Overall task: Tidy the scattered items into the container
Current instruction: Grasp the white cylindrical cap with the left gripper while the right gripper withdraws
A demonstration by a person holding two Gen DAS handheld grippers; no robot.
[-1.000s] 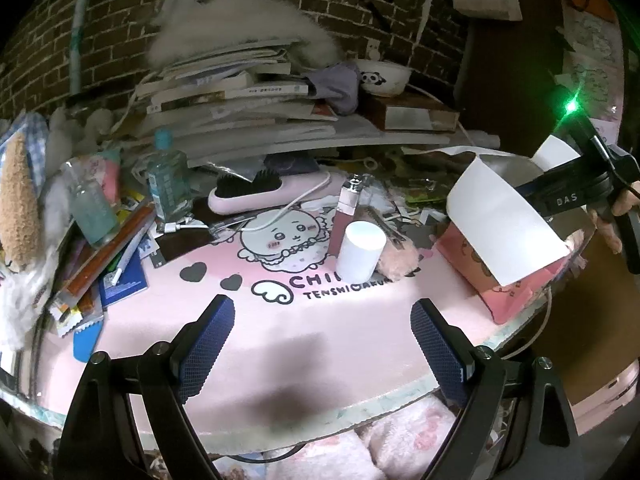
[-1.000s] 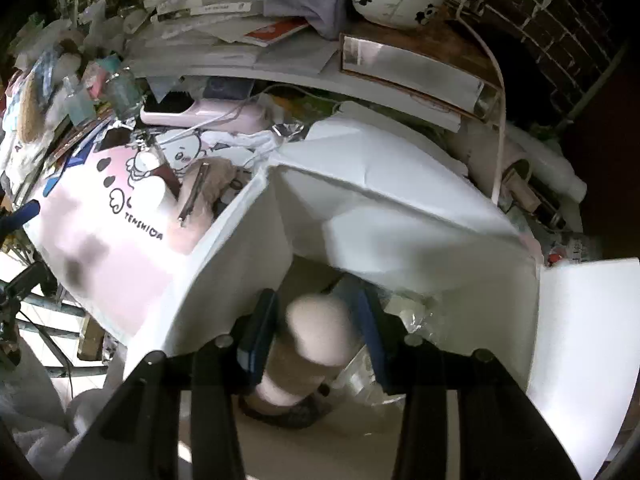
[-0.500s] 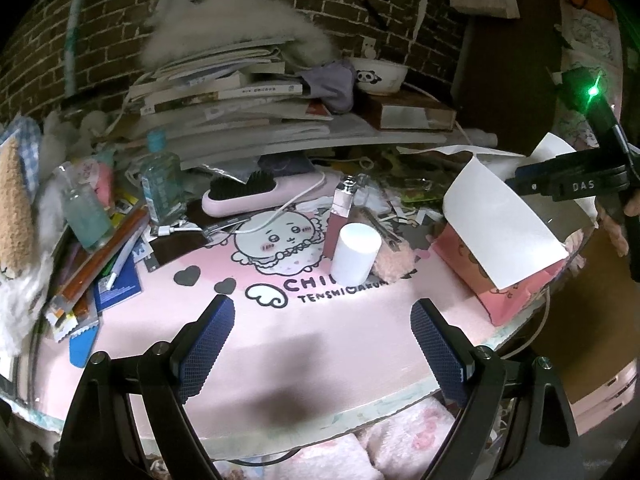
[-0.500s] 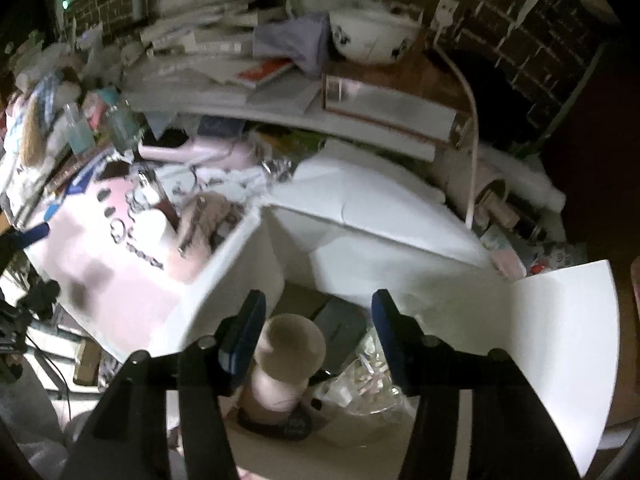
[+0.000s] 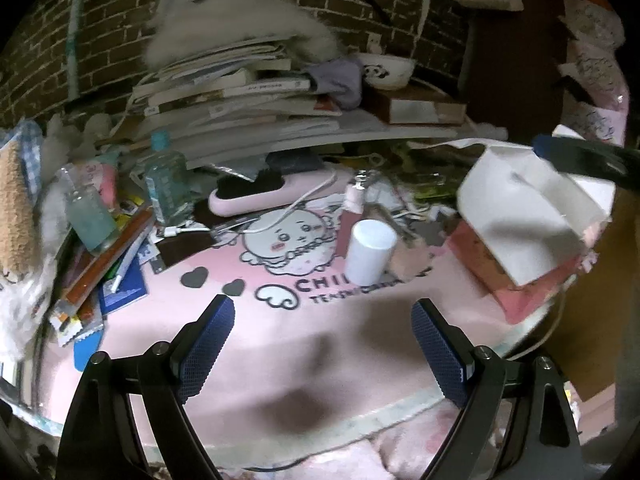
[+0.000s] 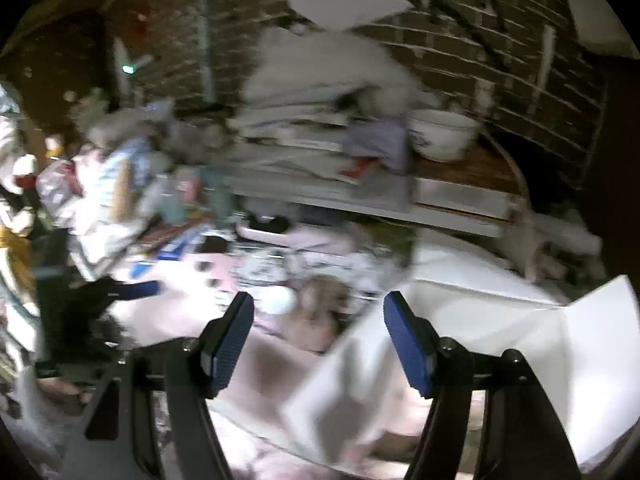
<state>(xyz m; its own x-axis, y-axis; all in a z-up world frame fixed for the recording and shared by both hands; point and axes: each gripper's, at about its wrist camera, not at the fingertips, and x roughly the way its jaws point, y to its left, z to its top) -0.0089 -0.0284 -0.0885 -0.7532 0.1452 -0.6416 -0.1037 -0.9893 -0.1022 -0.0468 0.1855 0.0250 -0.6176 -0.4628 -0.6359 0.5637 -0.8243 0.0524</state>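
A white cardboard box (image 5: 532,208) with open flaps stands at the right of the pink desk mat (image 5: 280,320); it also shows in the right wrist view (image 6: 480,340). A white cylinder (image 5: 370,252) stands upright mid-mat, with a pink lip-gloss tube (image 5: 354,200) behind it and a fluffy tan item (image 5: 408,256) beside it. My left gripper (image 5: 320,344) is open and empty above the near part of the mat. My right gripper (image 6: 318,340) is open and empty, lifted above the box's left flap; the view is blurred. Its arm (image 5: 588,160) shows over the box.
A pink hairbrush (image 5: 276,192) with a white cable, two clear bottles (image 5: 166,184), pens and packets (image 5: 104,264) crowd the left. A tall stack of books (image 5: 240,96) and a panda bowl (image 5: 386,70) stand behind against the brick wall.
My right gripper let go of the beige bottle inside the box, opened, and pulled up and out, swinging left toward the mat. My left gripper stayed open and nearly still.
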